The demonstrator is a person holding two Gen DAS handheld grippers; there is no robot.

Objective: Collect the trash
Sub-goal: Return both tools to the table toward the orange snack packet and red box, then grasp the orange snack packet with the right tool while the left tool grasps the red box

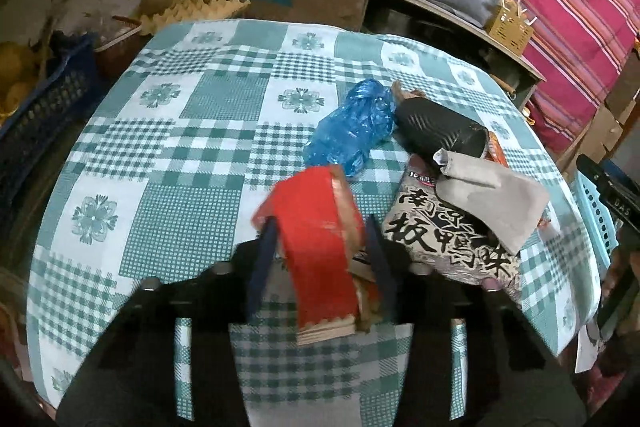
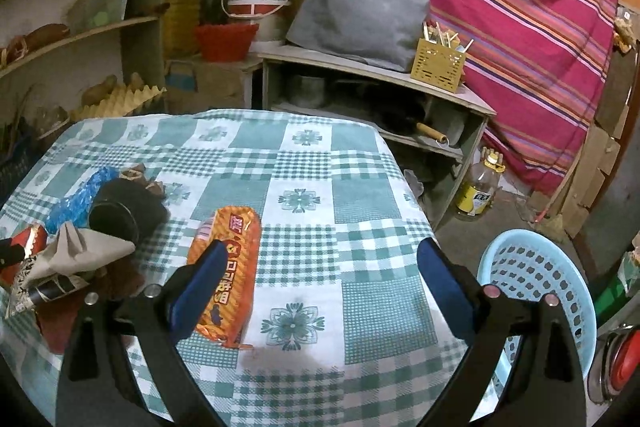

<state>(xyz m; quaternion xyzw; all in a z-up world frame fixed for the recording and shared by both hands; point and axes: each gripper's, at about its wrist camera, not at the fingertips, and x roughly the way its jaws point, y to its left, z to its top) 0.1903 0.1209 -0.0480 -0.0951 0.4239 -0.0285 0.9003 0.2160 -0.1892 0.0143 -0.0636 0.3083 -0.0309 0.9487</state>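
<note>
1. The left hand-held gripper [image 1: 320, 259] is clenched on a red wrapper [image 1: 316, 251], its blue pads pressing both sides; the wrapper stands up between them over the bench [image 1: 160, 147], near its front edge.
2. The right hand-held gripper [image 2: 320, 287] is released, jaws wide apart, nothing between them.
3. An orange packet [image 2: 226, 275] lies flat on the bench, partly behind the right gripper's left finger.
4. Toward the bench's right edge in the left view lie a blue bag [image 1: 352, 127], a black tube [image 1: 440, 131], a grey paper [image 1: 492, 199] and a printed packet [image 1: 452, 243], touching in a heap.
5. A light-blue basket [image 2: 540, 291] sits just beside the bench's right edge.
</note>
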